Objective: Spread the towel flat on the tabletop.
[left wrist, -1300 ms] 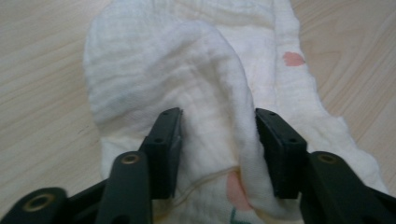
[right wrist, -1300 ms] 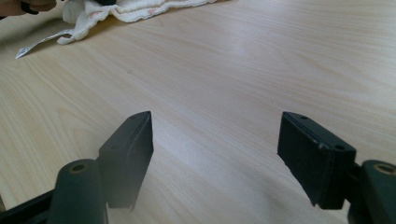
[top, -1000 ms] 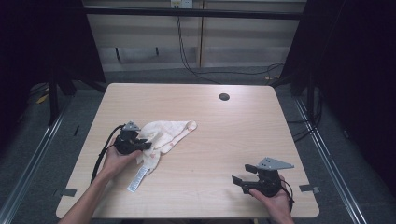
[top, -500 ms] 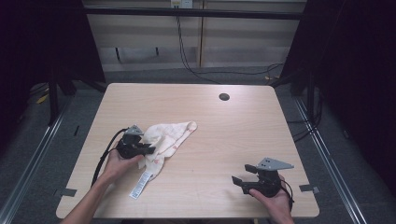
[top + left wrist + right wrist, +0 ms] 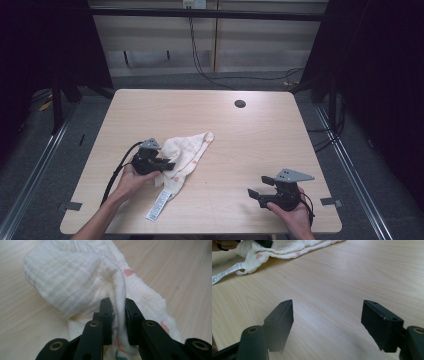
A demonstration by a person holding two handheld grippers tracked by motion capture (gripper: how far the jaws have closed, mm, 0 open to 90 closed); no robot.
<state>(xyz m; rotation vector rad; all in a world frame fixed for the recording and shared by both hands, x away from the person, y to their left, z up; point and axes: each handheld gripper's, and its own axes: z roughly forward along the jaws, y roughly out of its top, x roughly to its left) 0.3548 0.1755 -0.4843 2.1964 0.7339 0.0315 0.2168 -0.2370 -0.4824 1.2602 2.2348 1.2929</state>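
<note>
A white muslin cloth [image 5: 189,149] with small pink prints lies crumpled on the left half of the wooden table [image 5: 260,135]. Its long white care label [image 5: 159,205] trails toward the front edge. My left gripper [image 5: 169,165] sits at the cloth's near-left side. In the left gripper view, a raised fold of the cloth [image 5: 72,277] is pinched between the jaws of the left gripper [image 5: 119,306]. My right gripper [image 5: 253,189] rests near the front right of the table, open, with bare wood between its jaws [image 5: 327,315]. The cloth [image 5: 287,247] and label [image 5: 224,273] lie far off it.
A dark round hole [image 5: 240,104] sits in the tabletop near the far edge. Black frame rails and cables run along the floor behind the table. Bare wood spans the middle and right of the table.
My left gripper has shifted a little to the right and toward the front edge, dragging the cloth and its label along. The right gripper has stayed put.
</note>
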